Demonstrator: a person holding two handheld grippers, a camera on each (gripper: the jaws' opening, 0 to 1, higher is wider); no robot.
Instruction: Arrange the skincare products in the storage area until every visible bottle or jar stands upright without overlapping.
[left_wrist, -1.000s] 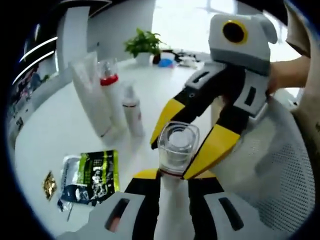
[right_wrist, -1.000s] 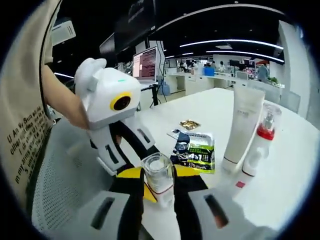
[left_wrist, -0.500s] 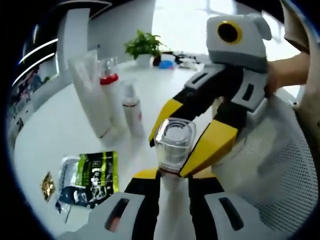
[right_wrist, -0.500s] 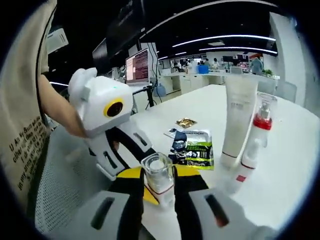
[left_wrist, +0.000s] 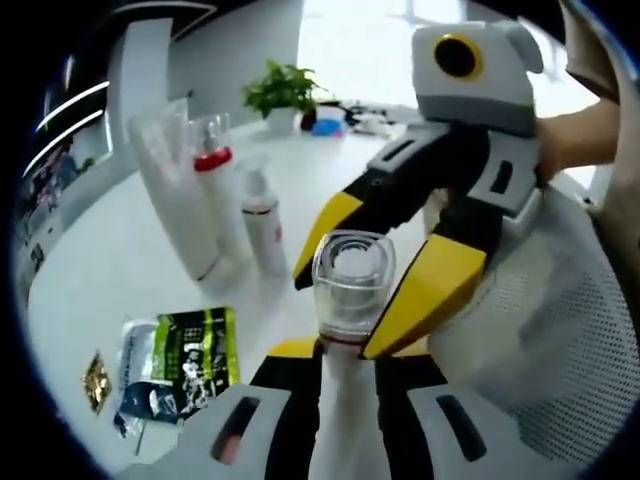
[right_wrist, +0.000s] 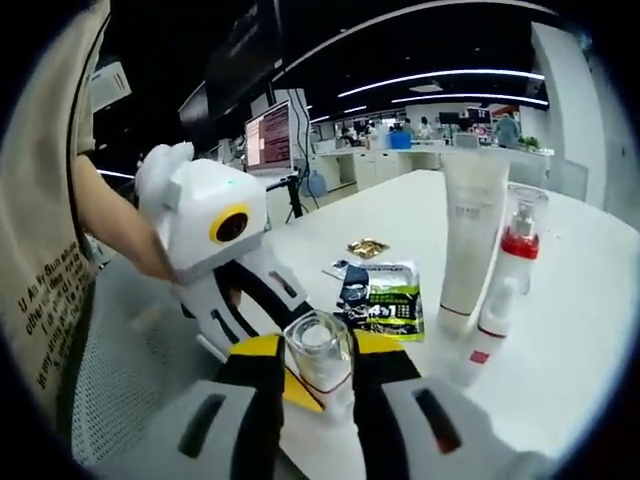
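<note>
White-housed tongs (left_wrist: 345, 300), black arms, yellow tips; beige printed shirt (right_wrist: 45, 270).

The bottle (left_wrist: 345, 300) with the clear cap has its white body hidden between the jaws of the left gripper (left_wrist: 338, 350), and its base runs off the bottom edge of the left gripper view. In the right gripper view the same bottle (right_wrist: 318, 362) is covered below the cap by the right gripper (right_wrist: 318, 350). The print on the green sachet (right_wrist: 385, 300) is too small to read, as is the lettering on the tall white tube (right_wrist: 465, 240). The small gold packet (left_wrist: 96, 381) is blurred. The screen (right_wrist: 265, 135) shows text that cannot be made out.
</note>
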